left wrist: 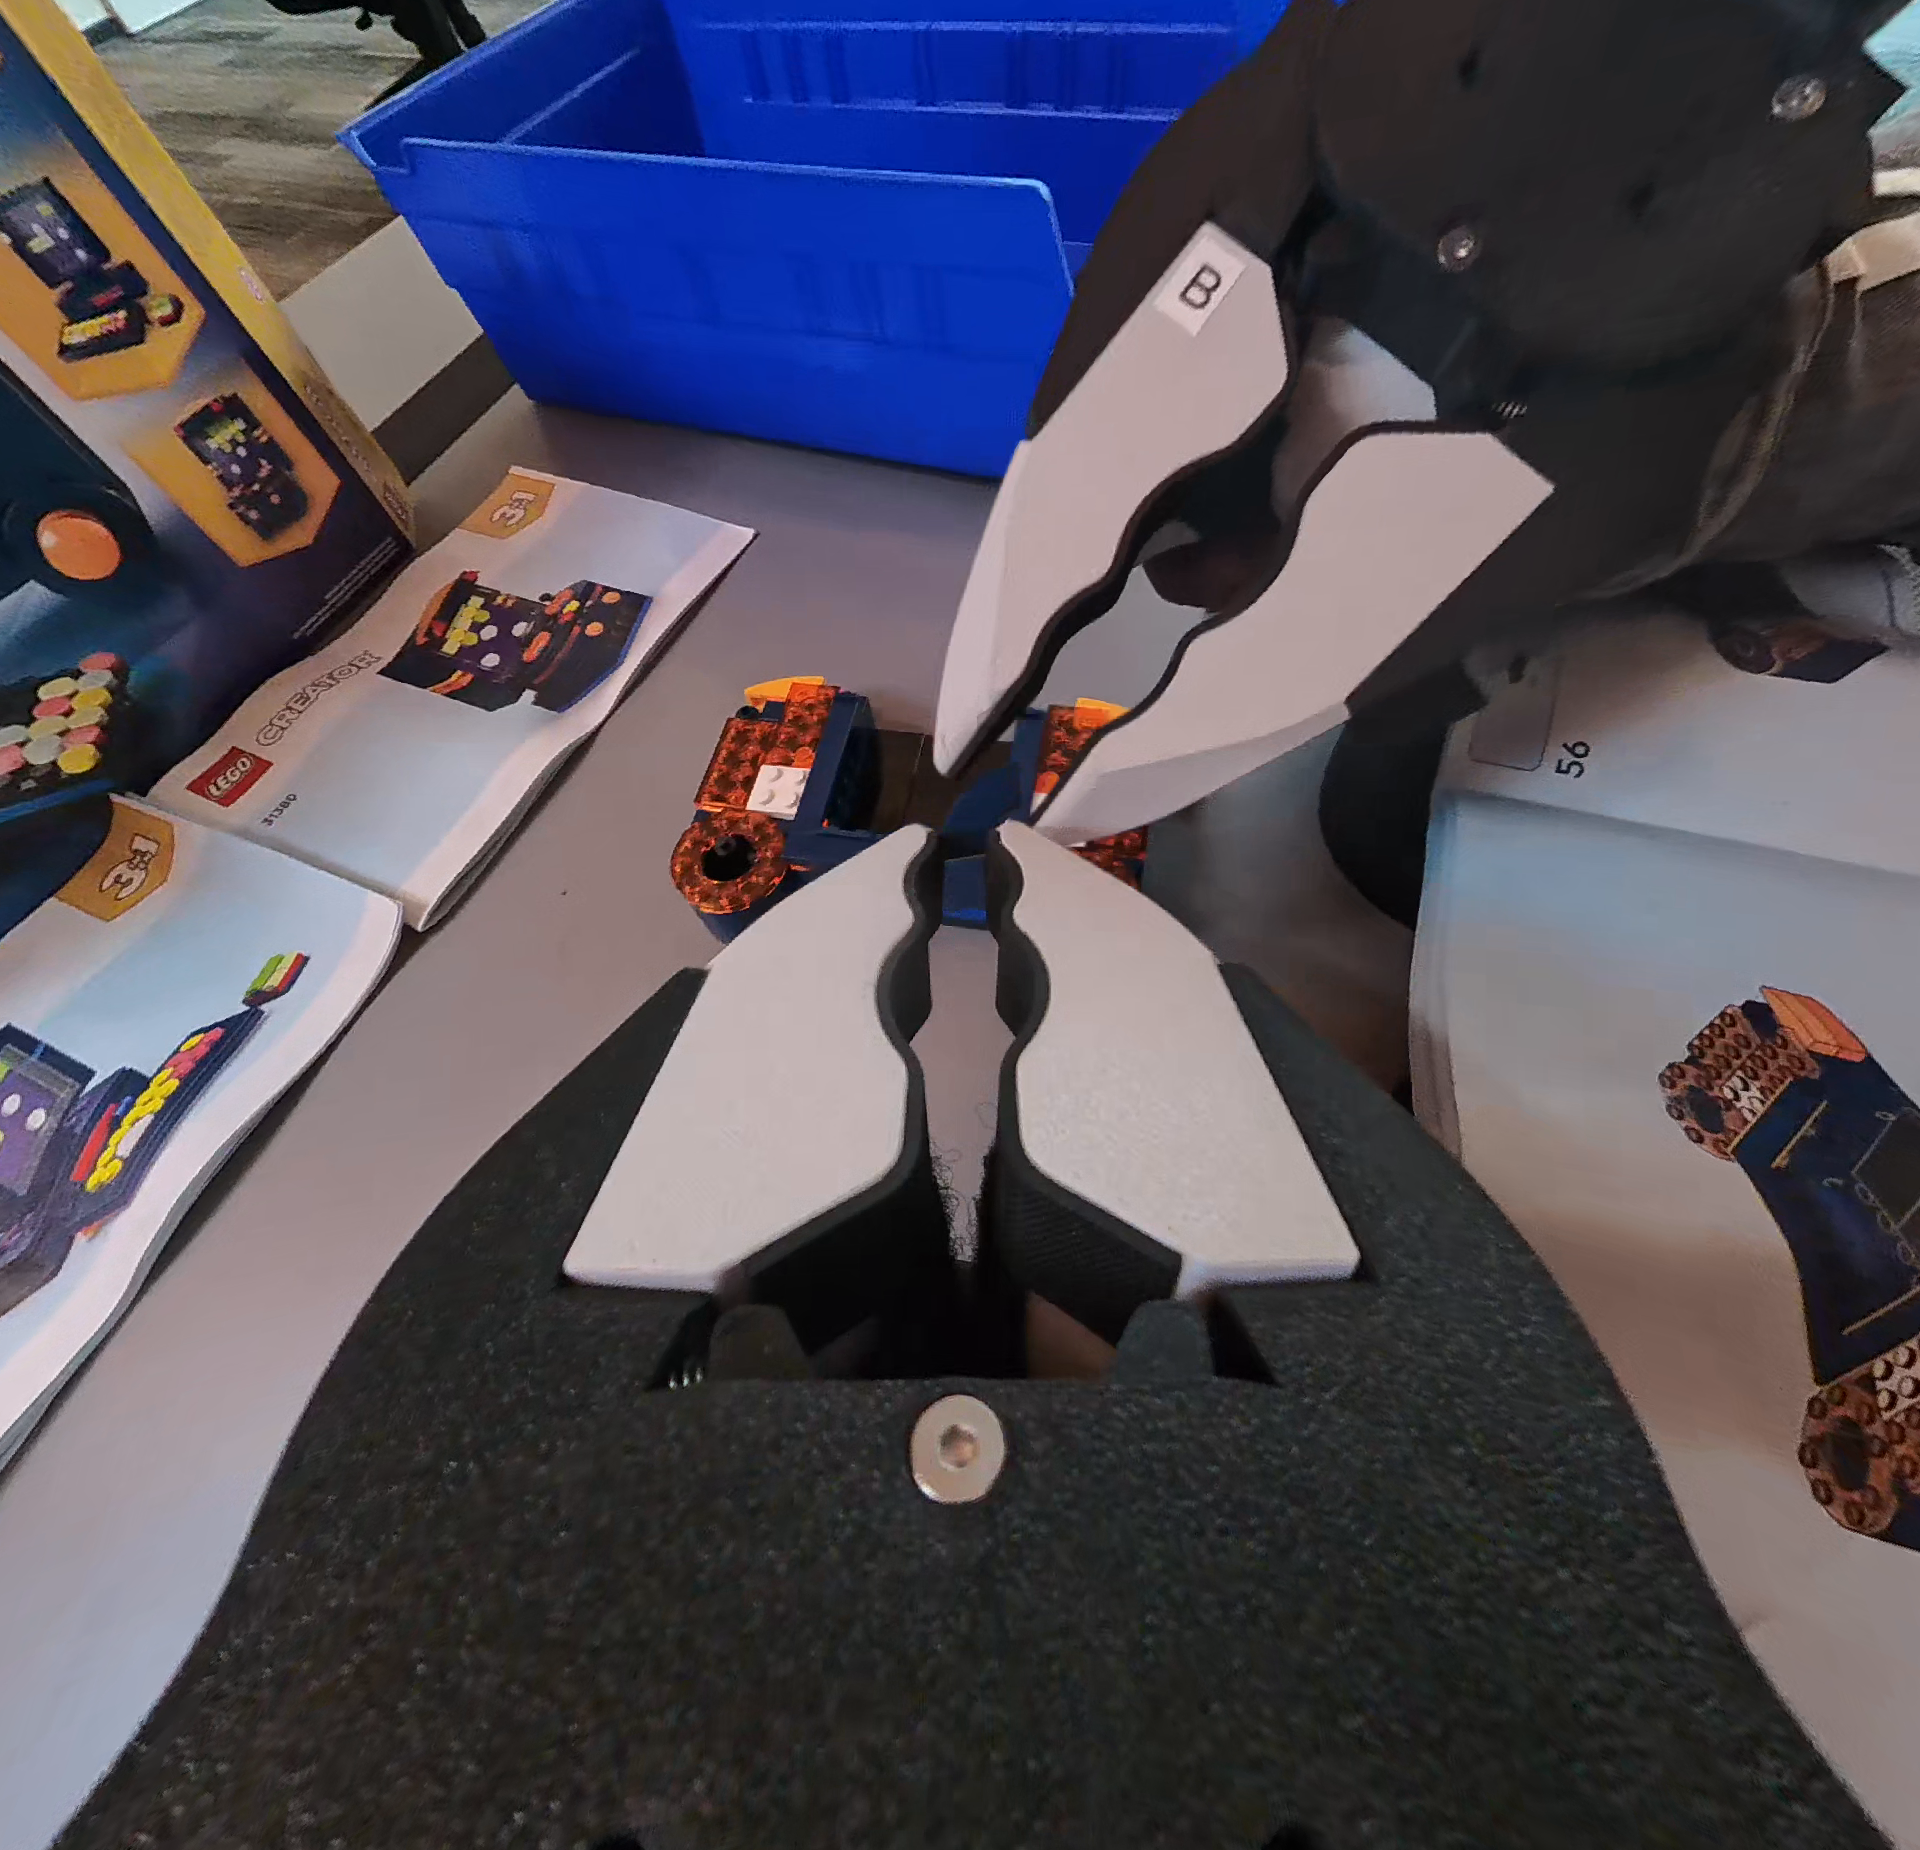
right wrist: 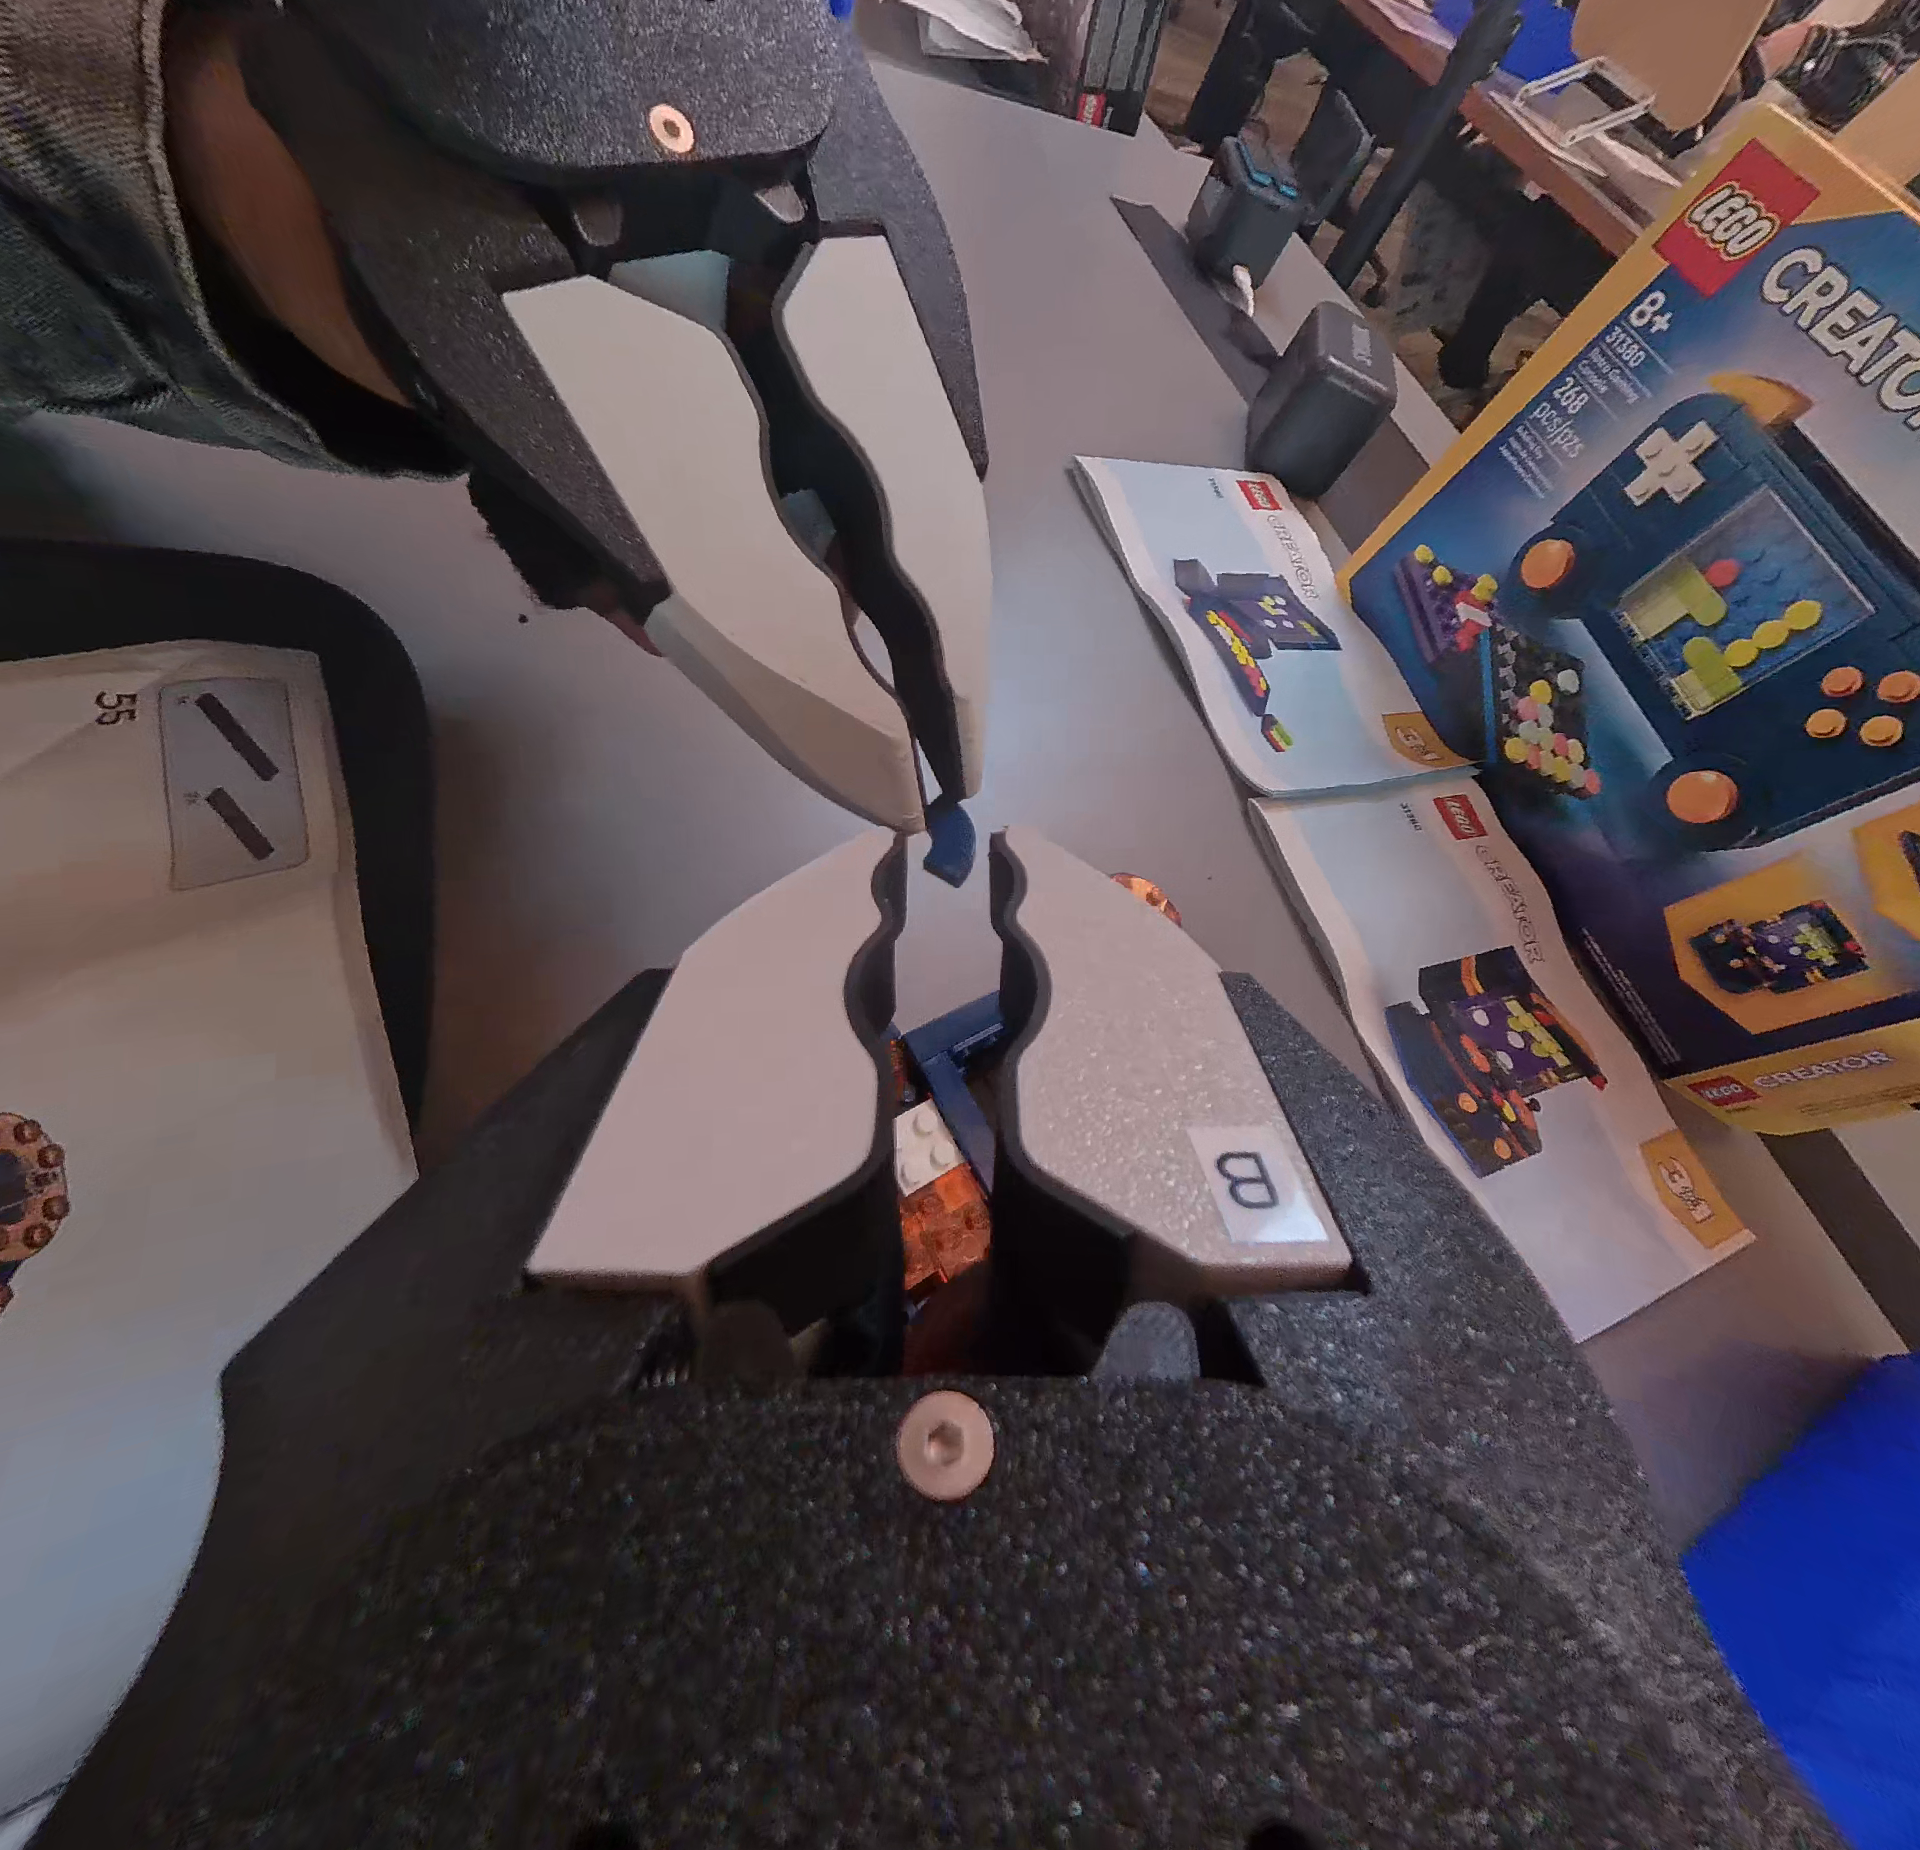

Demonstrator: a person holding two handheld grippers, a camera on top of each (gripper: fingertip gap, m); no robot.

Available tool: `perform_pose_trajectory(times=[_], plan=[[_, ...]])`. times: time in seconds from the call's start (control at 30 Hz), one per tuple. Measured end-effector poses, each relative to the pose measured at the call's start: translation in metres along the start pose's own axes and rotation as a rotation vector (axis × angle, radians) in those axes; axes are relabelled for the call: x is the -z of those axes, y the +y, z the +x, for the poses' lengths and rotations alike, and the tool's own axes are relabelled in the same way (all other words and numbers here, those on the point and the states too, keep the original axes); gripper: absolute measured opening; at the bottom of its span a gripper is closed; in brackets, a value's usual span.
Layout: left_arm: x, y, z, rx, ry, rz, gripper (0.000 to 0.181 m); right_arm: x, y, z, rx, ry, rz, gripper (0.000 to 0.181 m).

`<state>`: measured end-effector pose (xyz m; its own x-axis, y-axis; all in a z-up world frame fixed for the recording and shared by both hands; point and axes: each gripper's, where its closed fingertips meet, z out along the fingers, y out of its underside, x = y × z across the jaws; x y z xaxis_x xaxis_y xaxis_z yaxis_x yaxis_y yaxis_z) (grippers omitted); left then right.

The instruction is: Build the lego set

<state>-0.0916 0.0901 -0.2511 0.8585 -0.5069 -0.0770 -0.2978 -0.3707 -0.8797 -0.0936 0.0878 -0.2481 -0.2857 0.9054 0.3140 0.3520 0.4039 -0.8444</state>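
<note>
The partly built Lego model (left wrist: 779,772), dark blue with clear orange plates and a white brick, lies on the grey table (left wrist: 644,979). My left gripper (left wrist: 964,850) is shut on a small dark blue piece (left wrist: 966,891) and holds it just above the model. My right gripper (left wrist: 997,787), with a letter sticker on one finger, comes in from the upper right, tip to tip with the left one. In the right wrist view my right gripper (right wrist: 951,842) is slightly open. The blue piece (right wrist: 951,855) hangs between its tips, touching neither. The model (right wrist: 935,1166) shows below, between its fingers.
Blue bins (left wrist: 790,273) stand behind the model. The Lego box (left wrist: 156,398) and two closed booklets (left wrist: 468,678) lie to the left. An open instruction book (left wrist: 1662,969) lies to the right. A small dark grey box (right wrist: 1320,398) sits near the table edge. Only a small space, under 4 cm, lies between the two pairs of fingers.
</note>
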Motion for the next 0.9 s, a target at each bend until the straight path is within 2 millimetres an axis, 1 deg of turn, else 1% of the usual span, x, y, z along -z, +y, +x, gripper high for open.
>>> perform_pose_trajectory(times=[0.07, 0.2, 0.23, 0.27, 0.33, 0.4, 0.47, 0.5, 0.57, 0.63, 0.7, 0.77, 0.83, 0.9], plan=[[-0.001, 0.0, 0.001, -0.005, 0.001, -0.003, 0.007, 0.0, 0.002, 0.0, 0.011, 0.004, -0.01, 0.009], [-0.002, -0.002, 0.007, -0.011, 0.05, 0.017, 0.008, 0.005, 0.005, 0.001, 0.007, -0.007, -0.01, 0.008], [-0.002, 0.0, 0.01, -0.005, 0.085, 0.007, 0.015, 0.008, 0.009, 0.003, -0.006, -0.004, -0.018, 0.008], [-0.003, 0.007, 0.013, 0.01, 0.132, -0.028, 0.025, 0.012, 0.014, 0.006, -0.03, -0.002, -0.023, 0.008], [-0.007, 0.034, 0.019, 0.036, 0.227, -0.166, 0.04, 0.022, 0.026, 0.008, -0.12, -0.029, -0.026, 0.008], [-0.016, 0.057, 0.02, 0.039, 0.257, -0.263, 0.045, 0.032, 0.041, 0.004, -0.228, -0.106, -0.035, 0.008], [-0.024, 0.065, 0.025, 0.022, 0.285, -0.284, 0.042, 0.041, 0.057, -0.01, -0.313, -0.226, -0.084, 0.008], [-0.028, 0.065, 0.028, 0.003, 0.293, -0.286, 0.039, 0.046, 0.063, -0.02, -0.337, -0.292, -0.11, 0.008], [-0.034, 0.065, 0.032, -0.037, 0.292, -0.296, 0.032, 0.049, 0.078, -0.033, -0.359, -0.367, -0.18, 0.008], [-0.04, 0.066, 0.035, -0.064, 0.294, -0.323, 0.025, 0.049, 0.094, -0.038, -0.345, -0.381, -0.262, 0.008], [-0.044, 0.065, 0.041, -0.066, 0.319, -0.337, 0.022, 0.045, 0.099, -0.033, -0.338, -0.345, -0.273, 0.008], [-0.047, 0.061, 0.05, -0.052, 0.351, -0.328, 0.019, 0.045, 0.101, -0.022, -0.347, -0.3, -0.262, 0.008], [-0.053, 0.054, 0.059, -0.047, 0.382, -0.3, 0.019, 0.05, 0.108, -0.012, -0.342, -0.265, -0.278, 0.008], [-0.059, 0.049, 0.066, -0.051, 0.404, -0.284, 0.02, 0.06, 0.11, -0.015, -0.357, -0.299, -0.289, 0.008]])
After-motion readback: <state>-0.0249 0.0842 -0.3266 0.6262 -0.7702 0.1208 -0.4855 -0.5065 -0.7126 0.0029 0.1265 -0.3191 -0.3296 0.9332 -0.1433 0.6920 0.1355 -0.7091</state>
